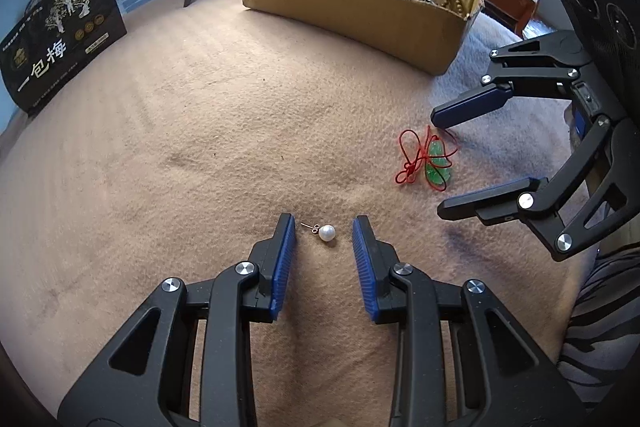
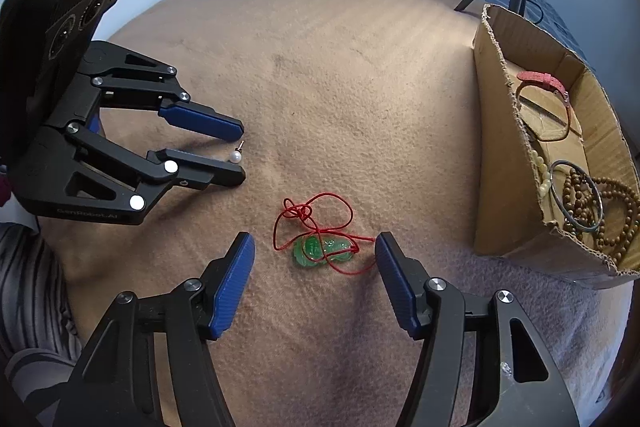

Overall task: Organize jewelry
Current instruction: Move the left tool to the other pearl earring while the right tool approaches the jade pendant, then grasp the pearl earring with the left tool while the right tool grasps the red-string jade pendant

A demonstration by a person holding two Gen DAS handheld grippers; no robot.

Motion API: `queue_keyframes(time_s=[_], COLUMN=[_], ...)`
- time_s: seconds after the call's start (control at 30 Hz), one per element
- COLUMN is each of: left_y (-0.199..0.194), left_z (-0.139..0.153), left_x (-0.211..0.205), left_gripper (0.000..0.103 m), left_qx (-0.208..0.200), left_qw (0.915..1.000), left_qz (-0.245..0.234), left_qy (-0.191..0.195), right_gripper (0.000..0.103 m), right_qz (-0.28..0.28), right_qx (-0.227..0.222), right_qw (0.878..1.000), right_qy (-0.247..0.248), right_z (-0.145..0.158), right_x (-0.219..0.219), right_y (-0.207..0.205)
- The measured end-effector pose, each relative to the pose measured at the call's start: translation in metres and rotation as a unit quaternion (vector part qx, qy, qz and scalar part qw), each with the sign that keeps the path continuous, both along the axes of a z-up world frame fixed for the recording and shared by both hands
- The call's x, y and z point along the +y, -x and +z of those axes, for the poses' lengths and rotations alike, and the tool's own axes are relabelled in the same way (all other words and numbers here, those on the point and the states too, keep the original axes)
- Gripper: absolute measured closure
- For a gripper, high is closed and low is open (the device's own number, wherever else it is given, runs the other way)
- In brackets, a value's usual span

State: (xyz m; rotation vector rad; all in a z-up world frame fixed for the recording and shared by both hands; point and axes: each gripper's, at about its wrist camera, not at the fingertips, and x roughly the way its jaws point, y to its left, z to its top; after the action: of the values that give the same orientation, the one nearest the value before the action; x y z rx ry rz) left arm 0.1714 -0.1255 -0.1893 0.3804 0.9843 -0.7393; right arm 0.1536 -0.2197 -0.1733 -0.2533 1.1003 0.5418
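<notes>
Pearl and jade lie on a tan blanket, each bracketed by its own hand-held gripper.

Left to right in the right wrist view: the left hand-held gripper (image 2: 240, 151) stands narrowly spread around the pearl earring (image 2: 235, 157), pads not touching it, the post slanting away from the pearl across the gap. The right hand-held gripper (image 2: 316, 279) stands spread wider about the jade pendant (image 2: 322, 251), whose long axis runs across the gap, pad to pad, so closing would likely catch its ends; its red cord (image 2: 316, 211) loops beyond. Neither gripper holds anything. At far right, the cardboard box (image 2: 500, 147) holding bracelets is nearer the right hand.
</notes>
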Motion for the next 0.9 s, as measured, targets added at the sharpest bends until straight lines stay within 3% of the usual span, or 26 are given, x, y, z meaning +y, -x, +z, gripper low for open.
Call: queue_keyframes(time_s=[0.27,0.47,0.9], left_y=[-0.001,-0.001,0.007], left_z=[-0.002,-0.002,0.005], left_x=[0.001,0.002,0.005], left_gripper=[0.083,0.088,0.089], left_qx=[-0.004,-0.004,-0.017], left_qw=[1.0000,1.0000,0.9998], left_qz=[-0.001,0.003,0.008], left_qy=[0.001,0.005,0.004], right_gripper=[0.047,0.072,0.072], right_qz=[0.008,0.003,-0.005], right_qx=[-0.001,0.003,-0.019], right_qw=[1.000,1.000,1.000], right_qy=[0.014,0.016,0.011], right_z=[-0.007,-0.007,0.005], right_x=[0.007,0.008,0.002], right_y=[-0.004,-0.010,0.003])
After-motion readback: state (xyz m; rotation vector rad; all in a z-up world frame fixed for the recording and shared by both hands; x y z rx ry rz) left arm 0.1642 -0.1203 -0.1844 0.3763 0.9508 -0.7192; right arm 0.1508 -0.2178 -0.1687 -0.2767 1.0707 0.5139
